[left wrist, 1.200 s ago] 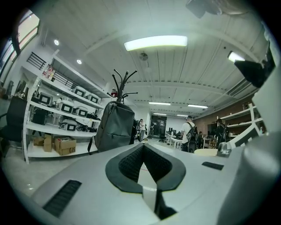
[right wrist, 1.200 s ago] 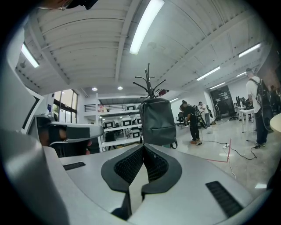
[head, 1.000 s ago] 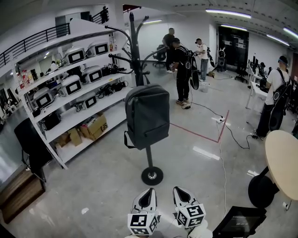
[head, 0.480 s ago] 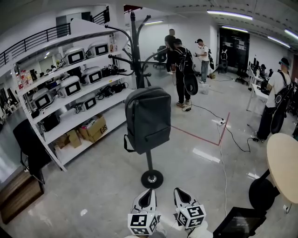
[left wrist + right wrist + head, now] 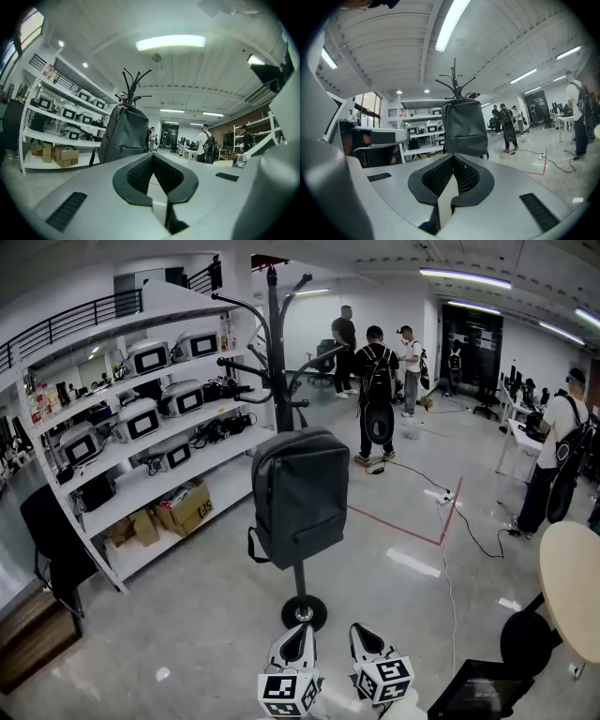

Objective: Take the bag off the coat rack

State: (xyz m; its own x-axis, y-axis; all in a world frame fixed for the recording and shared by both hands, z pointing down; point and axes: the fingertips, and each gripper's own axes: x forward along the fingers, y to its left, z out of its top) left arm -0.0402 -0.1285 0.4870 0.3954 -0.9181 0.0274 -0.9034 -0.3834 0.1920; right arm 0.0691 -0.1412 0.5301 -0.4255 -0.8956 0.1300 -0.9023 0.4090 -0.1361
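Observation:
A dark grey backpack [image 5: 300,495] hangs upright on a black coat rack [image 5: 275,343], whose round base [image 5: 303,612] stands on the glossy floor just ahead of me. Both grippers are held low at the bottom of the head view, short of the base and well below the bag. The left gripper [image 5: 298,634] and the right gripper [image 5: 367,637] are each shut on nothing, side by side. The left gripper view has the backpack [image 5: 123,134] ahead and to the left of the left gripper [image 5: 153,157]. In the right gripper view the backpack [image 5: 464,126] hangs straight beyond the right gripper [image 5: 453,158].
White shelving [image 5: 141,460] with boxy devices and cardboard boxes [image 5: 190,503] runs along the left, with a black chair [image 5: 54,538] before it. A round table [image 5: 576,579] and a dark screen [image 5: 480,690] are at right. People [image 5: 377,388] stand behind; a cable [image 5: 448,559] crosses the floor.
The rack and backpack have drifted lower and nearer in the head view. The people at the back have shifted. Both grippers stay shut in the same low place.

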